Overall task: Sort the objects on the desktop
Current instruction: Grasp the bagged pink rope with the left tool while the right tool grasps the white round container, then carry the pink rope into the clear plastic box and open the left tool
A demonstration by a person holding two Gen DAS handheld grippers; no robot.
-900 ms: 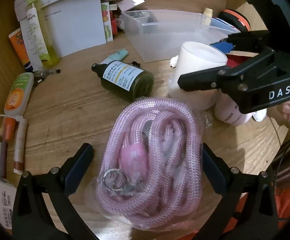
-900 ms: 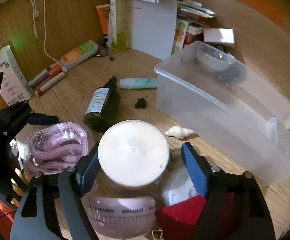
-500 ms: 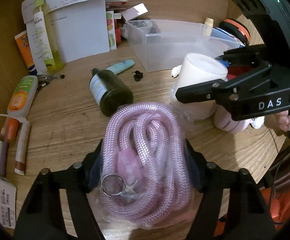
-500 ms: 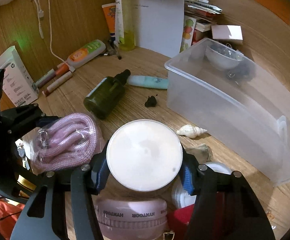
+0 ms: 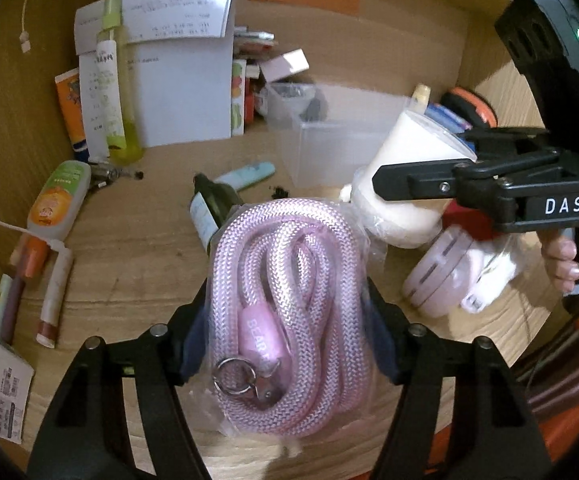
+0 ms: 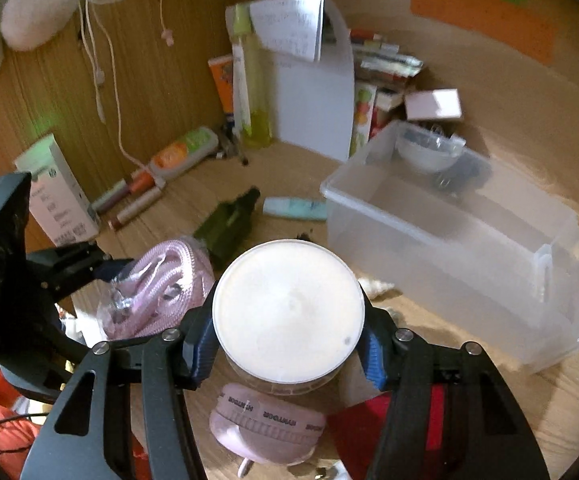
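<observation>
My left gripper (image 5: 287, 340) is shut on a coiled pink rope (image 5: 289, 300) in a clear plastic bag and holds it above the wooden desk. The rope also shows in the right wrist view (image 6: 161, 292). My right gripper (image 6: 287, 340) is shut on a white round jar (image 6: 287, 312) and holds it off the desk; the jar also shows in the left wrist view (image 5: 413, 176), tilted. A clear plastic bin (image 6: 469, 256) stands to the right, with a white bowl and dark clips at its far end.
A dark green bottle (image 6: 229, 224), a pale blue tube (image 6: 295, 208) and a small shell (image 6: 375, 286) lie on the desk. A pink round case (image 6: 265, 424) and a red item lie below the jar. Bottles, tubes, papers and boxes line the back and left.
Both grippers closed on their objects and lifted them: the left on the pink rope, the right on the white jar. Both views now look from higher up.
</observation>
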